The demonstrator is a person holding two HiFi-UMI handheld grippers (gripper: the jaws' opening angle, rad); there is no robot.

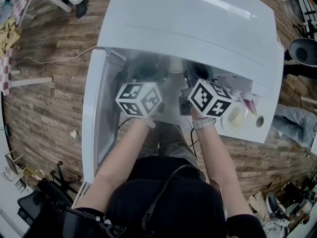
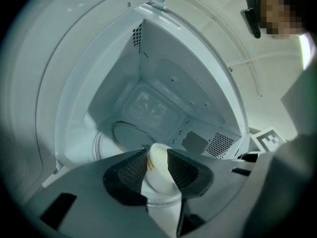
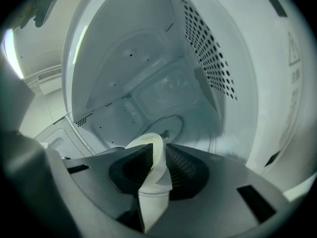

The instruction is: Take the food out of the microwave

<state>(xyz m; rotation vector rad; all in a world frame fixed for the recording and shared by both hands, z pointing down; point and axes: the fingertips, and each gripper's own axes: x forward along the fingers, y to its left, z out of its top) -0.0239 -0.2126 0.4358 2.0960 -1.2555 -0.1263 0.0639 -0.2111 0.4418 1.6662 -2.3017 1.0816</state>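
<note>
A white microwave (image 1: 188, 24) stands with its door (image 1: 96, 113) swung open to the left. Both grippers reach into its opening, and their marker cubes (image 1: 140, 99) (image 1: 209, 98) sit at the front edge. My left gripper (image 2: 157, 165) is shut on the thick white rim of a container (image 2: 159, 175), which fills the gap between the pads. My right gripper (image 3: 157, 163) holds a thin curved white rim (image 3: 157, 170) of the container between its pads. The body of the container is hidden below the jaws. The glass turntable (image 2: 130, 135) lies bare further in.
The microwave's control panel with a round dial (image 1: 237, 117) is right of the opening. Vented cavity walls (image 3: 208, 58) stand close on both sides. Wooden floor (image 1: 49, 108) surrounds the microwave, with a thin cable (image 1: 54, 61) on it and someone's foot (image 1: 79, 6) at the upper left.
</note>
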